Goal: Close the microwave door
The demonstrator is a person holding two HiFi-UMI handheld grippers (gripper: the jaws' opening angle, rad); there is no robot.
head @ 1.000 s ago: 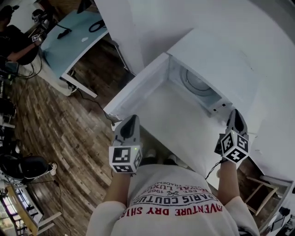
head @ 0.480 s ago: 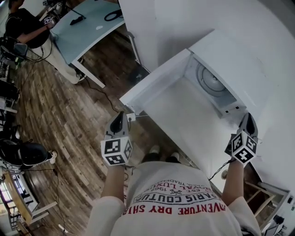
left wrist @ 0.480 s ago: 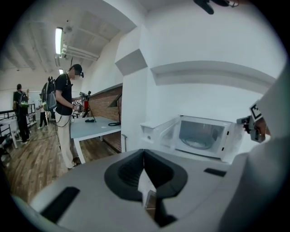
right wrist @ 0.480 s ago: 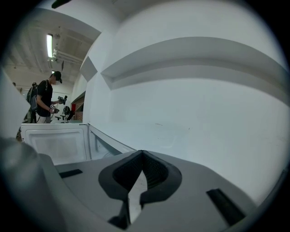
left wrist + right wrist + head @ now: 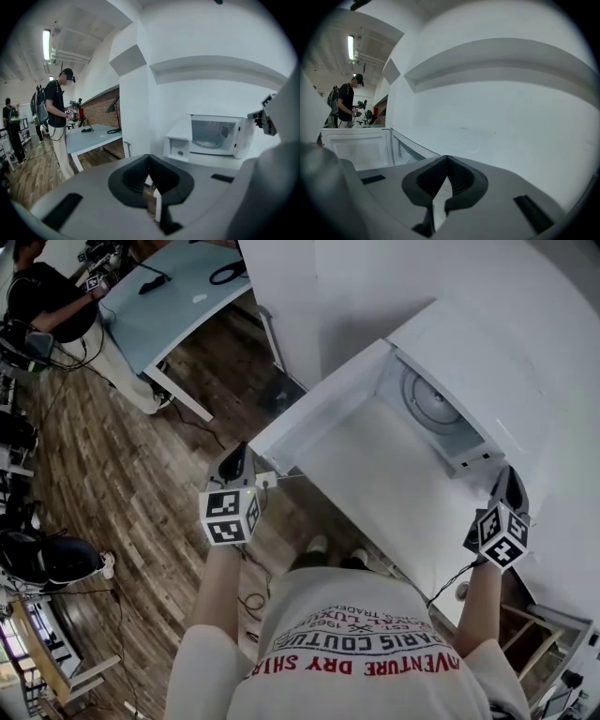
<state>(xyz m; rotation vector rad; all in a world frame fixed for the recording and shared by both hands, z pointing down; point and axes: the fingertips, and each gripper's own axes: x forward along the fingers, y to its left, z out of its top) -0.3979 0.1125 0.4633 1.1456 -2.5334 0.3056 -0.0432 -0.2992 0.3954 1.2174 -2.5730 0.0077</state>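
The white microwave (image 5: 469,362) stands on a white counter (image 5: 375,493) against the wall, its cavity and glass turntable (image 5: 431,409) showing. Its door (image 5: 319,409) is swung wide open to the left. In the left gripper view the microwave (image 5: 211,136) is ahead to the right, some way off. My left gripper (image 5: 236,457) is shut and empty, just left of the door's free end. My right gripper (image 5: 509,479) is shut and empty beside the control panel (image 5: 473,460). The right gripper view shows the door's inner face (image 5: 356,147) at far left.
A white column (image 5: 281,287) rises behind the door. A light blue table (image 5: 178,296) with cables stands at the far left, with a person (image 5: 37,296) at it. Black chairs (image 5: 47,563) are on the wooden floor, and a wooden stool (image 5: 539,624) is at lower right.
My left gripper has moved left and forward, from the counter's front to the door's free end. The right gripper has drifted slightly right. Both stay shut and the door stays open.
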